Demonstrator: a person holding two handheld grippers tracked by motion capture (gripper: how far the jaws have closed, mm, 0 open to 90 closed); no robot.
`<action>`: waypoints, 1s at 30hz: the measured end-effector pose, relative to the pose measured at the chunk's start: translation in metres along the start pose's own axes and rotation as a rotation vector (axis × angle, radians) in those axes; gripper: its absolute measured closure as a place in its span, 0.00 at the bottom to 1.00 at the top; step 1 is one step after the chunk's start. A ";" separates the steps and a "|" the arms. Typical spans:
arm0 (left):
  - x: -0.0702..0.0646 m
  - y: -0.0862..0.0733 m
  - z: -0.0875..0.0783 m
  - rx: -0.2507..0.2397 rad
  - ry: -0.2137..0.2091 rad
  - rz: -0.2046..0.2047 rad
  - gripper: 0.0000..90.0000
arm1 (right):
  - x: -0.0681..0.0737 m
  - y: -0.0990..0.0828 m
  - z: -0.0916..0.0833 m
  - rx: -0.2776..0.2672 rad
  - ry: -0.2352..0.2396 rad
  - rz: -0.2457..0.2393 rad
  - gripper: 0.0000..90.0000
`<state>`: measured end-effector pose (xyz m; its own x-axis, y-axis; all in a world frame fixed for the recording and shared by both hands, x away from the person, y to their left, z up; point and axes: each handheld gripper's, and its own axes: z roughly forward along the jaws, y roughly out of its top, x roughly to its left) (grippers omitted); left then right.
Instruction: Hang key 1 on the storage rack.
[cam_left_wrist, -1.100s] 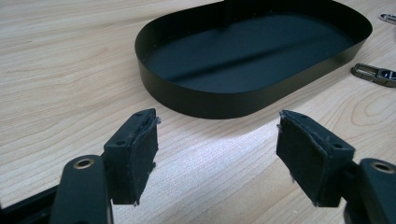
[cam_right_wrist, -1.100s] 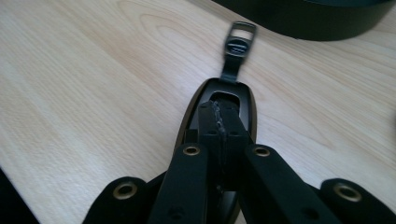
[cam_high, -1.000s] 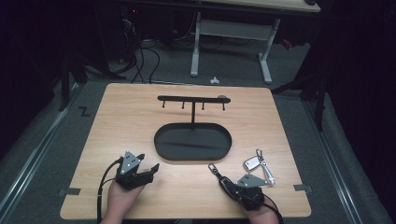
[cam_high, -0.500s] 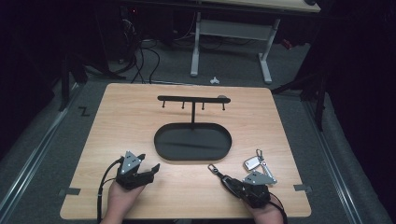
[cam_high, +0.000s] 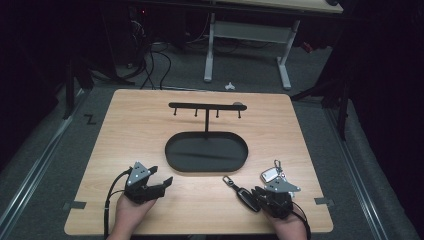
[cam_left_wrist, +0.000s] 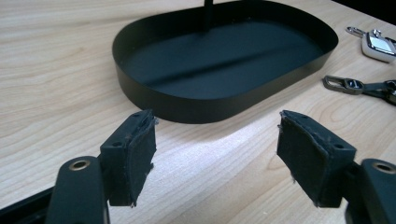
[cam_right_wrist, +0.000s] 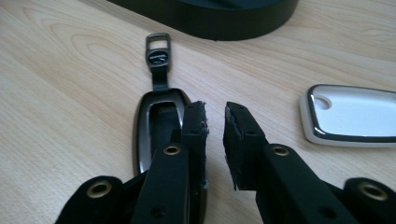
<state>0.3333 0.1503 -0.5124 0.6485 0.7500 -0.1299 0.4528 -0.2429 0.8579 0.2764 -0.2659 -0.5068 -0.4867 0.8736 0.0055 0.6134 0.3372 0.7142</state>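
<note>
A black key fob (cam_high: 245, 195) with a short strap and metal clip lies on the wooden table near the front right. A silver-white key fob (cam_high: 270, 175) with a key ring lies just right of it. My right gripper (cam_high: 257, 194) rests at the black key fob (cam_right_wrist: 154, 116), which lies beside and partly under its left jaw. Its jaws are almost together, with nothing between them. The silver-white fob (cam_right_wrist: 355, 114) sits to their right. My left gripper (cam_high: 161, 176) stands open and holds nothing (cam_left_wrist: 217, 140), pointing at the black oval tray (cam_left_wrist: 187, 109).
The oval tray (cam_high: 172, 162) sits mid-table, with a post rising from it to a black bar with several hooks (cam_high: 205, 106). Bare wood lies between the two grippers. Table legs and cables stand on the floor beyond the far edge.
My right gripper has shifted slightly to the right beside the black key fob. The left gripper and both fobs have stayed put.
</note>
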 end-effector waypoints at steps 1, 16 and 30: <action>-0.001 0.000 0.001 0.003 -0.007 -0.002 0.34 | -0.001 0.001 0.001 0.014 -0.001 0.004 0.86; -0.005 -0.002 0.005 0.024 -0.002 0.050 0.31 | 0.001 0.034 0.003 0.259 -0.062 -0.051 0.77; -0.007 -0.003 0.003 0.003 0.005 0.087 0.28 | -0.014 0.062 -0.006 0.460 -0.056 -0.085 0.51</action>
<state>0.3293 0.1437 -0.5154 0.6827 0.7288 -0.0528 0.3970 -0.3093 0.8641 0.3179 -0.2592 -0.4584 -0.5209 0.8492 -0.0862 0.7907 0.5181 0.3261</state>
